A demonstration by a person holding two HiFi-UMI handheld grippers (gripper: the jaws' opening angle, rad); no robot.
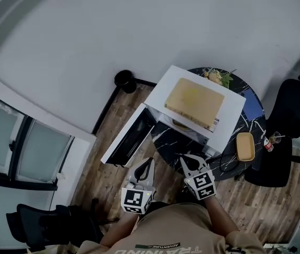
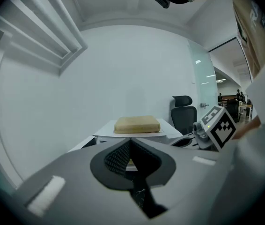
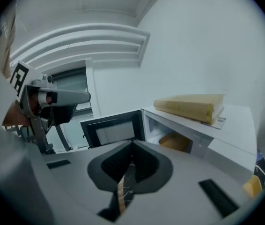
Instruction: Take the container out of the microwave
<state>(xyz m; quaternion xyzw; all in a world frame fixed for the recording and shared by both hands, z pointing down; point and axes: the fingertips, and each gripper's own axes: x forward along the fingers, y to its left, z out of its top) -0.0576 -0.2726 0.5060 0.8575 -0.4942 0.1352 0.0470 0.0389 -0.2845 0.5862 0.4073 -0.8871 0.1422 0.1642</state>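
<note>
A white microwave (image 1: pixel 229 115) stands on a dark marbled round table (image 1: pixel 256 123), its door (image 1: pixel 130 136) swung open to the left. Inside, a tan container (image 3: pixel 175 142) rests in the cavity; the head view shows only its edge (image 1: pixel 181 124). A flat tan box (image 1: pixel 194 102) lies on top of the microwave. My left gripper (image 1: pixel 149 161) and right gripper (image 1: pixel 188 158) hover side by side just in front of the open microwave. Both are shut with nothing between the jaws. The left gripper (image 2: pixel 130 140) faces the microwave's front, and the right gripper (image 3: pixel 132 144) points at the opening.
A yellow lidded dish (image 1: pixel 245 146), a small bottle (image 1: pixel 268 143) and some greens (image 1: pixel 219 77) sit on the table. A black office chair (image 1: pixel 298 110) stands at the right, another chair (image 1: pixel 38 224) at the lower left. A black round object (image 1: pixel 124 79) sits by the wall.
</note>
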